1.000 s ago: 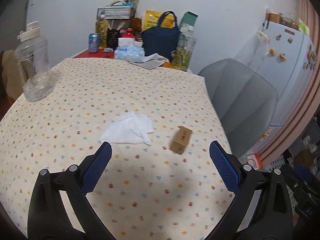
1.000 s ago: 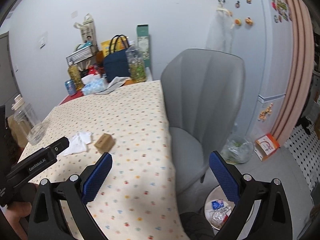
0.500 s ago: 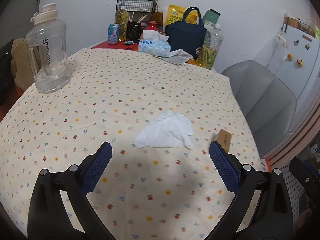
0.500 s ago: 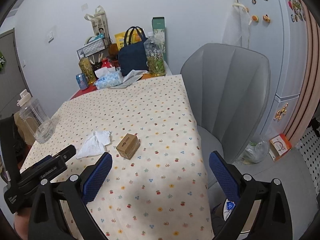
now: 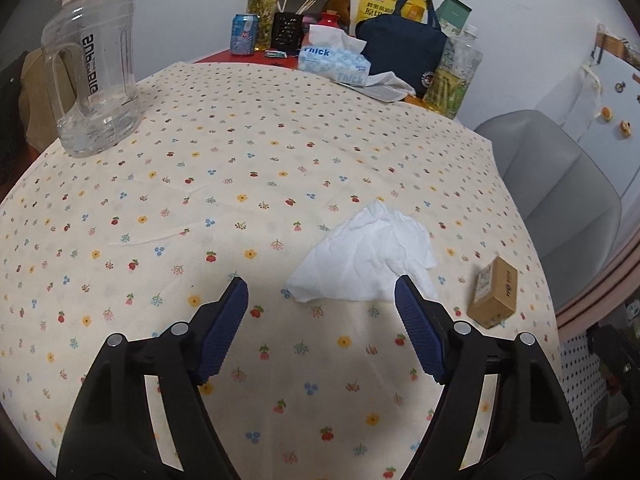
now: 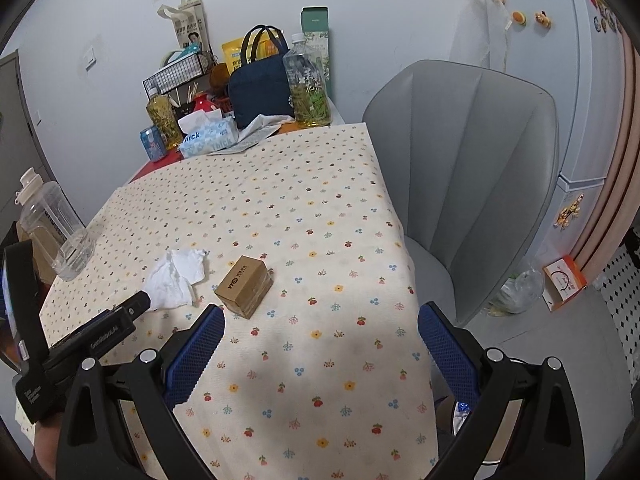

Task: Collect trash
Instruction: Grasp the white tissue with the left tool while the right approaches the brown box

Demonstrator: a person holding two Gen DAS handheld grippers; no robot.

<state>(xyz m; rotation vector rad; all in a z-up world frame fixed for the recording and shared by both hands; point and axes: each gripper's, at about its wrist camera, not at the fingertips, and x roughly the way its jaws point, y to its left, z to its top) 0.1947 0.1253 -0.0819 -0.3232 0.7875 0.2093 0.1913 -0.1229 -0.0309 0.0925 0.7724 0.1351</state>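
A crumpled white tissue (image 5: pixel 368 256) lies on the flowered tablecloth (image 5: pixel 240 152), with a small brown cardboard box (image 5: pixel 494 292) to its right. My left gripper (image 5: pixel 320 284) hovers just short of the tissue's near corner. Its jaws are closing, with nothing between the blue pads. In the right wrist view the tissue (image 6: pixel 176 280) and the box (image 6: pixel 244 286) lie side by side. My right gripper (image 6: pixel 322 314) stands wide open over the cloth near the table's right edge, the box just beyond its left finger. The left gripper (image 6: pixel 136 308) reaches in from the left toward the tissue.
A clear water jug (image 5: pixel 92 68) stands at the table's left. At the far end are a tissue box (image 5: pixel 332 62), a navy bag (image 5: pixel 400 52), bottles and a can. A grey chair (image 6: pixel 472 184) sits close against the table's right side, before a fridge.
Both grippers moved forward and down toward the table. The left jaws narrowed, and the tissue now lies just ahead of them. The box came closer to the right gripper's left finger.
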